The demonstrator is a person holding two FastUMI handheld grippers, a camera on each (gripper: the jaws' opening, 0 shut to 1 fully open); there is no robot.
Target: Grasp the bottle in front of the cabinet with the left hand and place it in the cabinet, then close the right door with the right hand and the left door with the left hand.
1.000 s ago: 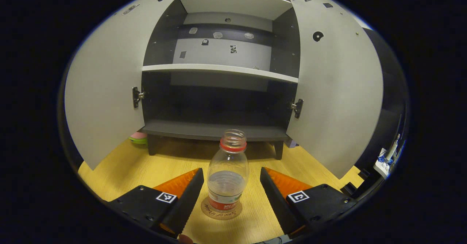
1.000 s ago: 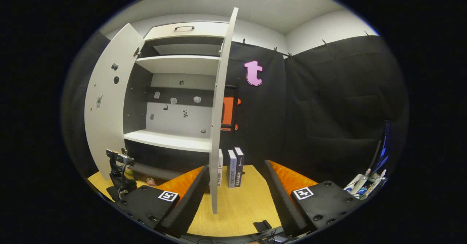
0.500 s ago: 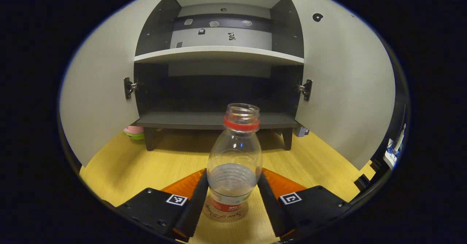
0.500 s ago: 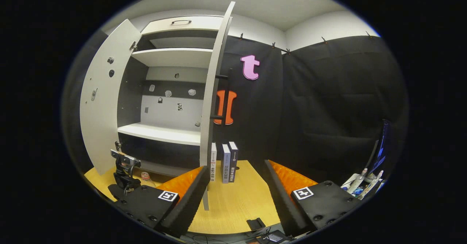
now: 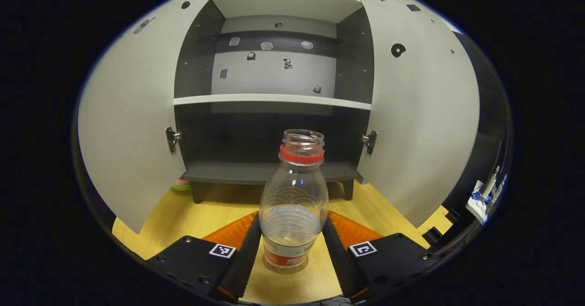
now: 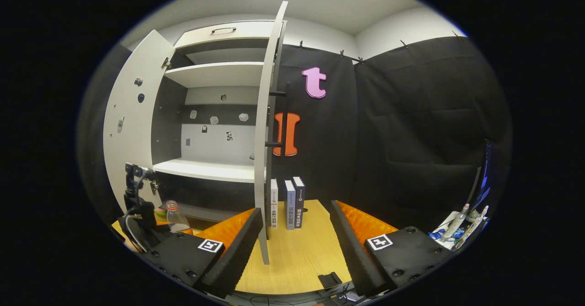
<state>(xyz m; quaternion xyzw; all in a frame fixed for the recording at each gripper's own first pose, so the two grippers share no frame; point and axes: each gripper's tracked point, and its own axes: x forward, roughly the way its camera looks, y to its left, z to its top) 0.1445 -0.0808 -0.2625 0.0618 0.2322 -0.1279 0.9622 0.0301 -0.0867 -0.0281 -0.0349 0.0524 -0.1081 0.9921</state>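
Two fingers of the left gripper (image 5: 291, 246) are now pressed against the lower sides of the bottle (image 5: 293, 205); a second ago they stood wide apart on either side of it. The round coaster seen beneath the bottle half a second ago is gone from under it, so the bottle is judged lifted clear of the table (image 5: 183, 214). The grasp step is taken as done; the carry into the cabinet (image 5: 274, 100) is next.

Bottle held upright, long axis vertical, open mouth up, red neck ring just below the rim, a little water in the lower body. It is seen in front of the dark bottom shelf (image 5: 256, 171), between the left door (image 5: 132, 114) and the right door (image 5: 420, 114), both wide open. No cap is seen, so a tilt during the carry could spill water.

In the right gripper view the bottle (image 6: 173, 214) and the left gripper (image 6: 137, 196) are seen low at the left. The right gripper (image 6: 295, 242) is held wide open, nothing between its fingers, near the right door's edge (image 6: 265, 159); three books (image 6: 288, 203) stand beyond.
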